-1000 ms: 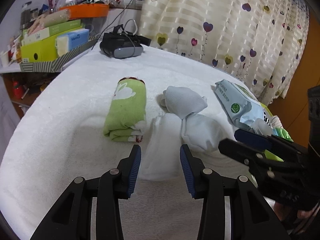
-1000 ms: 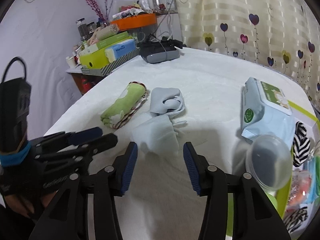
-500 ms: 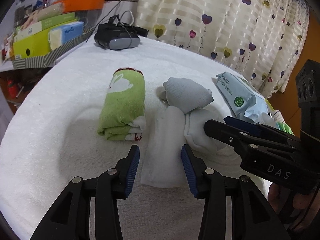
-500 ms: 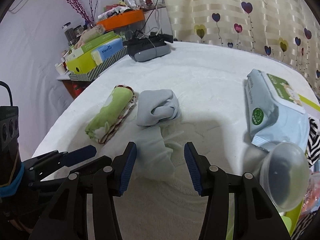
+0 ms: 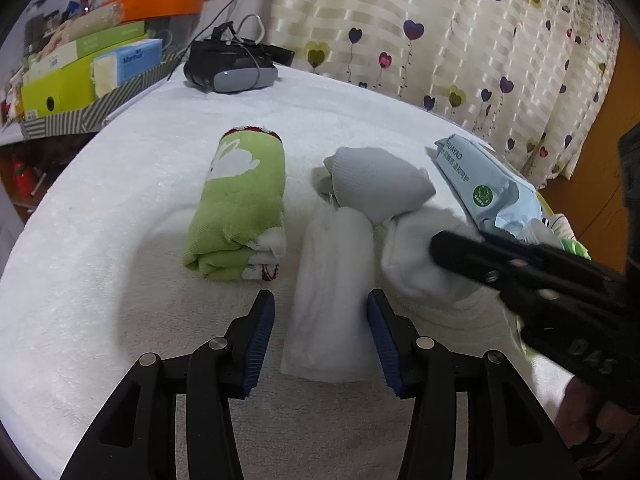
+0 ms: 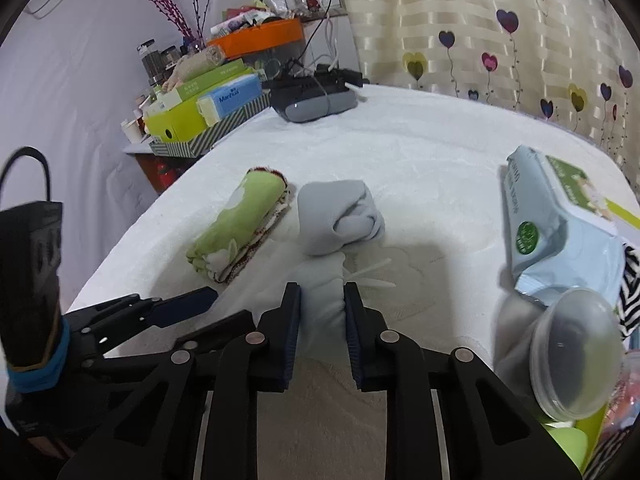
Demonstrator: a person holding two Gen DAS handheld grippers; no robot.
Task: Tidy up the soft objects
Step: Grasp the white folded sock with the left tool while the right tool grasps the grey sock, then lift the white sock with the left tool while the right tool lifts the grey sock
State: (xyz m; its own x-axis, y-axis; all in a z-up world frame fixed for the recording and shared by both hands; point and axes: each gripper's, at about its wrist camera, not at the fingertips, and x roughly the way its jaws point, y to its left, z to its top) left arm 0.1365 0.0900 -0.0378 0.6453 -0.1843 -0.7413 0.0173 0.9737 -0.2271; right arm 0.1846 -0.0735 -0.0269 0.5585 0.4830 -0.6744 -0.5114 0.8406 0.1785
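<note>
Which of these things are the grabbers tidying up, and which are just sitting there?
Being tidied:
white sock between the open left gripper
white sock bundle pinched by the right gripper
rolled grey socks
green rolled towel

Just lying about:
wipes pack
headset
plastic cup

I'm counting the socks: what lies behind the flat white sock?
Directly behind the flat white sock sits a balled grey sock pair touching its far end. Whatever lies beneath that ball is hidden.

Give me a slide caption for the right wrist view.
Right gripper jaws, just closing, pinch a white sock beside a rolled green towel on the white-covered table.
</note>
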